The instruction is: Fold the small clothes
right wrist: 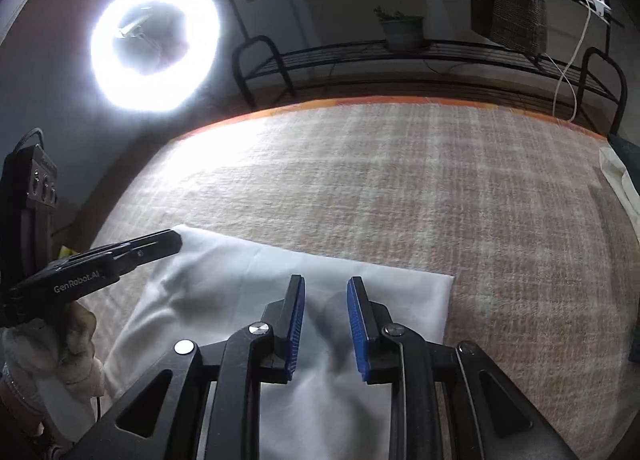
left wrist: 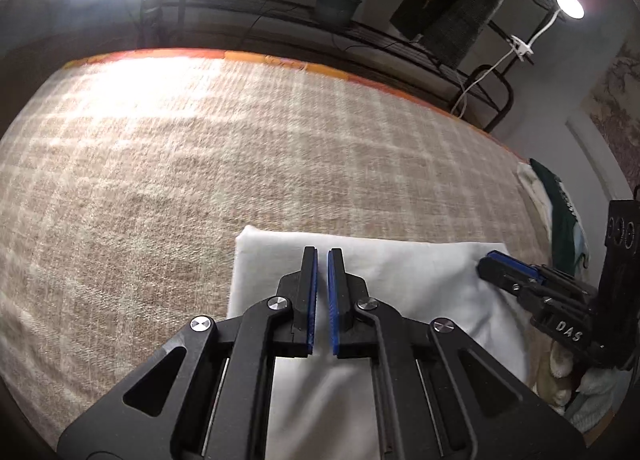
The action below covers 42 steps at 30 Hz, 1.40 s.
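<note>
White cloth (left wrist: 408, 284) lay folded flat on the bed (left wrist: 160, 180); left gripper (left wrist: 322, 260) pressed together, right gripper (right wrist: 326, 288) slightly spread, both empty.

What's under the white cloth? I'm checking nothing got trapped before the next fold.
The white cloth lies flat on the beige checked blanket, which shows all around it. Anything beneath the cloth itself is covered; no lump shows through.

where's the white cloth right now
The white cloth lies flat on the beige plaid blanket, at its near edge, under both grippers in both wrist views.
</note>
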Each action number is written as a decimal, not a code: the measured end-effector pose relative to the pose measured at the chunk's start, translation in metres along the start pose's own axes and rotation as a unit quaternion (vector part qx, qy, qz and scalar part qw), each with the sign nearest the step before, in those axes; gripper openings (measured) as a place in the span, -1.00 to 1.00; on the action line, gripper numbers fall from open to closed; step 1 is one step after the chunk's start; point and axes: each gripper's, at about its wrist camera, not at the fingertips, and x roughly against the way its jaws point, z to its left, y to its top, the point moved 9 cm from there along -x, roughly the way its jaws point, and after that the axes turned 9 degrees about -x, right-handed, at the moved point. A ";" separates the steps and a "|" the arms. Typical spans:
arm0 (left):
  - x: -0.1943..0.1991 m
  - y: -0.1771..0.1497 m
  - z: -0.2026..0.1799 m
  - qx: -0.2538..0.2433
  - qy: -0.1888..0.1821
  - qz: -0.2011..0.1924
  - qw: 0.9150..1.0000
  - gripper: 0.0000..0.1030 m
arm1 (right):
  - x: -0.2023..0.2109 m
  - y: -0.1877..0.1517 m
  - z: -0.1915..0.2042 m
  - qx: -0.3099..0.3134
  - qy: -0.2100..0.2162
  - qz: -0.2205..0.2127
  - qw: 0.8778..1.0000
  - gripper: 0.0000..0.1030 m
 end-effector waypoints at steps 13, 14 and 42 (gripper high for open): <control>0.027 -0.004 0.052 0.031 0.037 -0.004 0.999 -0.95 | 0.014 0.015 -0.062 -0.068 -0.043 -0.008 0.997 -0.46; 0.032 -0.005 0.054 0.034 0.033 -0.004 0.999 -0.94 | 0.018 0.016 -0.064 -0.076 -0.036 -0.006 0.996 -0.42; 0.048 -0.074 0.044 0.145 -0.118 0.061 0.981 -0.07 | 0.027 -0.074 -0.067 -0.216 0.171 0.081 0.958 -0.37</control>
